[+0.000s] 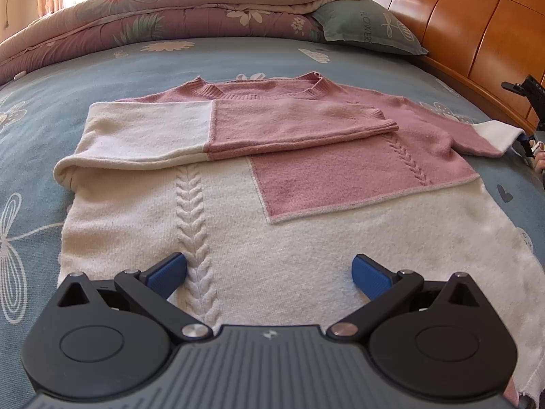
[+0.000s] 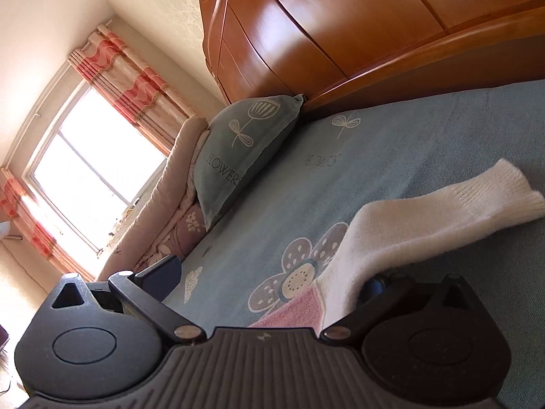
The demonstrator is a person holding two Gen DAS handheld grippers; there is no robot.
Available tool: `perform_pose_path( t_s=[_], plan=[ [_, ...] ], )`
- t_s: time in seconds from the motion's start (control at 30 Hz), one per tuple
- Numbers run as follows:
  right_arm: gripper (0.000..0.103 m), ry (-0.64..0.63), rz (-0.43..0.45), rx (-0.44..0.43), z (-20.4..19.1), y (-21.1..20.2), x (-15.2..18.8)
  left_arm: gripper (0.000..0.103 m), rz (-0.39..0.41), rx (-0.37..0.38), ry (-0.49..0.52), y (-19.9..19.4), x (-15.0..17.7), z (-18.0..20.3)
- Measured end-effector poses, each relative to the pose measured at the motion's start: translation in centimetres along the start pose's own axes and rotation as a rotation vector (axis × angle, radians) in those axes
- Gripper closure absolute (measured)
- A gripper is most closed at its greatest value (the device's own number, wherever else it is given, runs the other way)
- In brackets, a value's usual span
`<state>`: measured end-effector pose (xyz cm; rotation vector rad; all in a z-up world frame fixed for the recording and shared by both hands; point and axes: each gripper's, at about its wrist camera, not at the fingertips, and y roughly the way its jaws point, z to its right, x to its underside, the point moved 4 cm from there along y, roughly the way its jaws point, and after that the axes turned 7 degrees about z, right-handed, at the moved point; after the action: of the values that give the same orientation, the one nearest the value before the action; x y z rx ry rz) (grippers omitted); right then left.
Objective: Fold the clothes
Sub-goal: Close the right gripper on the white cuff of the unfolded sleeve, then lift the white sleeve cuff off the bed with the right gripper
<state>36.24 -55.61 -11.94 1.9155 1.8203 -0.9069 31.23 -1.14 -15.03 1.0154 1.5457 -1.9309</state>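
The bed (image 1: 85,68) before me carries a blue-grey sheet printed with white flowers. A pink-and-cream sweater (image 1: 238,177) lies flat directly on it, one sleeve folded across the chest. Along the far edge rest a folded floral quilt (image 1: 153,17) and a grey-green pillow (image 1: 368,27), touching each other.

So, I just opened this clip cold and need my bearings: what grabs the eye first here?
The pink and cream sweater spread flat on the blue flowered bed, one sleeve already folded across its chest. The left gripper hovers open over its cream hem; the right gripper is at the other sleeve's cream cuff, near the glossy wooden headboard.
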Motion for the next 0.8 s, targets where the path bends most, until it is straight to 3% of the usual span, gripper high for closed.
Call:
perform_pose_path(
  t_s=[0.47, 0.7, 0.8],
  plan=[
    [0.0, 0.004, -0.084, -0.137, -6.8, 0.2, 1.8, 0.001, -0.013, 0.045, -0.028, -1.2, -0.7, -0.3],
    [0.0, -0.014, -0.135, -0.179, -10.7, 0.9, 3.9, 0.001, 0.001, -0.003, 0.048, -2.3, -1.2, -0.3],
    [0.0, -0.025, -0.16, -0.196, -12.5, 1.3, 5.0, 0.001, 0.008, 0.054, 0.053, -2.9, -1.3, -0.2]
  ],
)
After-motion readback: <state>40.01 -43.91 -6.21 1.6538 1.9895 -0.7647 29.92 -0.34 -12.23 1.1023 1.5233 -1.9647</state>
